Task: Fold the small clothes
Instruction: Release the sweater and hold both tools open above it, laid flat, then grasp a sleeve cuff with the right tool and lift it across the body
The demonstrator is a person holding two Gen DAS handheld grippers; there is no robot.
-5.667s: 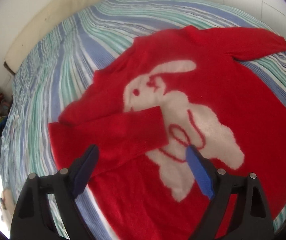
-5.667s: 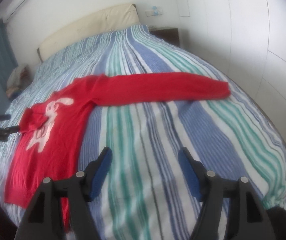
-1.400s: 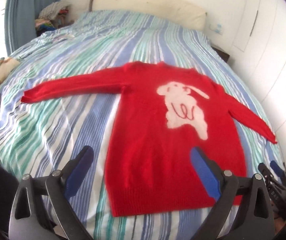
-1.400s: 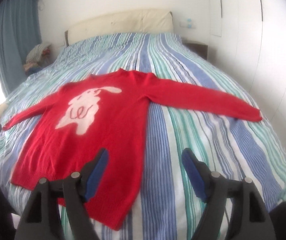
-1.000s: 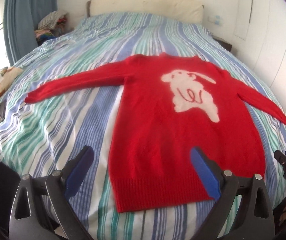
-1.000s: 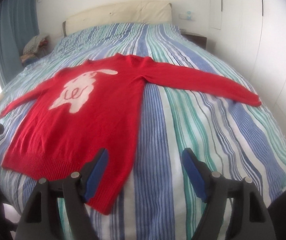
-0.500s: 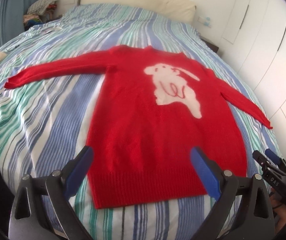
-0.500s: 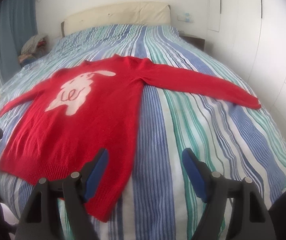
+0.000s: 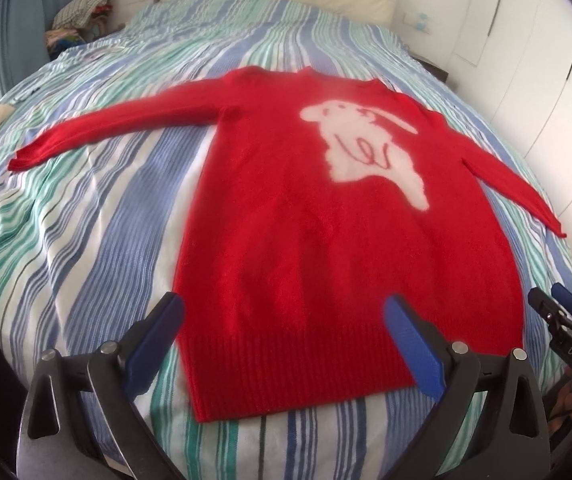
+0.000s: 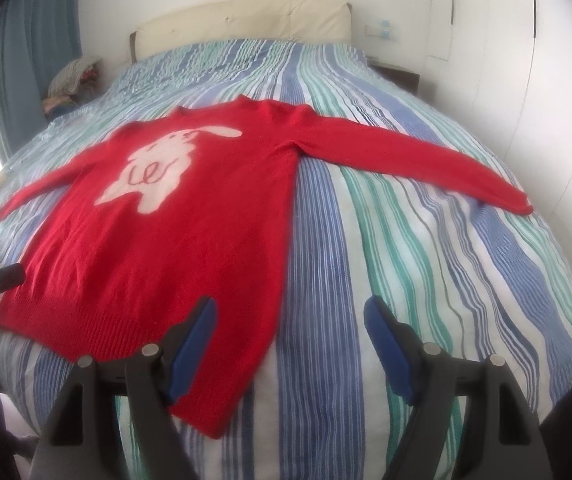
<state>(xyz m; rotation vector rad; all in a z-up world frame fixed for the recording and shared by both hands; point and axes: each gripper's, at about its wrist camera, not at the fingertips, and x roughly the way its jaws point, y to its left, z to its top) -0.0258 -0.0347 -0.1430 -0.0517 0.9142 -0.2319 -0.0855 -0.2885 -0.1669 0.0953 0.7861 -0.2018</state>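
Observation:
A small red sweater (image 9: 326,240) with a white rabbit on the chest lies flat, face up, on the striped bed, both sleeves spread out. It also shows in the right wrist view (image 10: 189,216). My left gripper (image 9: 281,336) is open and empty, just above the sweater's hem near its left corner. My right gripper (image 10: 290,332) is open and empty, over the hem's right corner and the bedding beside it. The right gripper also shows in the left wrist view (image 9: 566,320) at the far right edge.
The bed (image 9: 85,200) has a blue, green and white striped cover and a cream headboard (image 10: 245,24). A pile of clothes (image 9: 77,16) sits at the far left. White wardrobe doors (image 10: 558,80) stand along the right.
Both sleeves have been spread out since the earliest frames. In the last second both grippers have drifted slightly closer to the hem; the sweater has not moved.

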